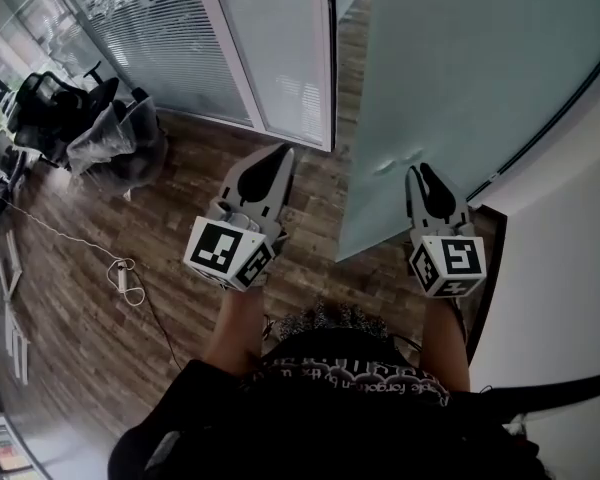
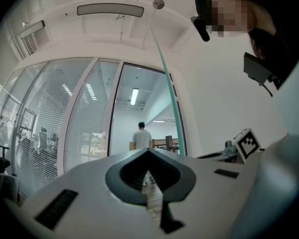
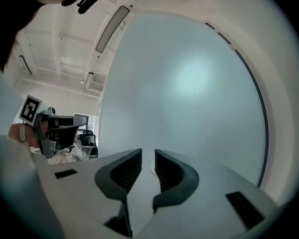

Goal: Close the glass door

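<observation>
The frosted glass door (image 1: 460, 88) stands ajar on the right, its lower corner over the wood floor. In the right gripper view the door (image 3: 189, 83) fills most of the picture. My right gripper (image 1: 421, 174) points at the door's face close to a small pale fitting (image 1: 392, 165). Its jaws (image 3: 148, 153) stand slightly open with nothing pressed between them. My left gripper (image 1: 280, 158) is shut and empty, and points at the doorway. In the left gripper view, past the left gripper (image 2: 148, 151), the door's green edge (image 2: 167, 78) rises beside the opening.
A glass partition with blinds (image 1: 210, 38) runs along the left of the doorway. Office chairs and a plastic-wrapped bundle (image 1: 110, 138) stand at far left, with a white cable (image 1: 125, 273) on the floor. A white wall (image 1: 570, 268) is on the right. A person (image 2: 141, 136) stands beyond the doorway.
</observation>
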Tool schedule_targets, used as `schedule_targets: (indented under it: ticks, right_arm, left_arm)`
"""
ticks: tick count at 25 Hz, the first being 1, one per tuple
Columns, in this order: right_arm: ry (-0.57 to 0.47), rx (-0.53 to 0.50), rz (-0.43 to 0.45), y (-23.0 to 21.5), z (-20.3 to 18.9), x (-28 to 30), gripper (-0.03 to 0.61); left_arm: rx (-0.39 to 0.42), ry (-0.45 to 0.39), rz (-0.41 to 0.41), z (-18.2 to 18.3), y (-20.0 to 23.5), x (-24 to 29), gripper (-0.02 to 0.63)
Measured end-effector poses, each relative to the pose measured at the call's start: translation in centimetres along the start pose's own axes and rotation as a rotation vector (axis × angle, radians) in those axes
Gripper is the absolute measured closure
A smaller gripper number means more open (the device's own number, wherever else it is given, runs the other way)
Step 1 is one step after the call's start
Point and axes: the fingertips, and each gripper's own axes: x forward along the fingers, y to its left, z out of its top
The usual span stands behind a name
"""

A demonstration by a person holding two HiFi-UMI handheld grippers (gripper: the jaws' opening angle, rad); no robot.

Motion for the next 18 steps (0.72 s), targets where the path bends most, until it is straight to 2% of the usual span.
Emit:
schedule_targets:
  ticks: [3, 8, 18]
  right_arm:
    - [0.04, 0.003, 0.034, -0.1, -1.1, 0.9, 0.474]
    - [0.085, -0.009, 0.078, 0.2, -2.8, 3.0, 0.421]
    - [0.078, 0.0, 0.118, 0.7, -2.9, 5.4, 0.417]
  left_arm:
    - [-0.003, 0.006, 0.025, -0.1, -0.1, 0.1, 0.612]
    - [0.005, 0.019, 0.058, -0.4, -0.2, 0.3, 0.612]
    - [0.036, 0.037, 0.116, -0.1, 0.4, -0.4, 0.611]
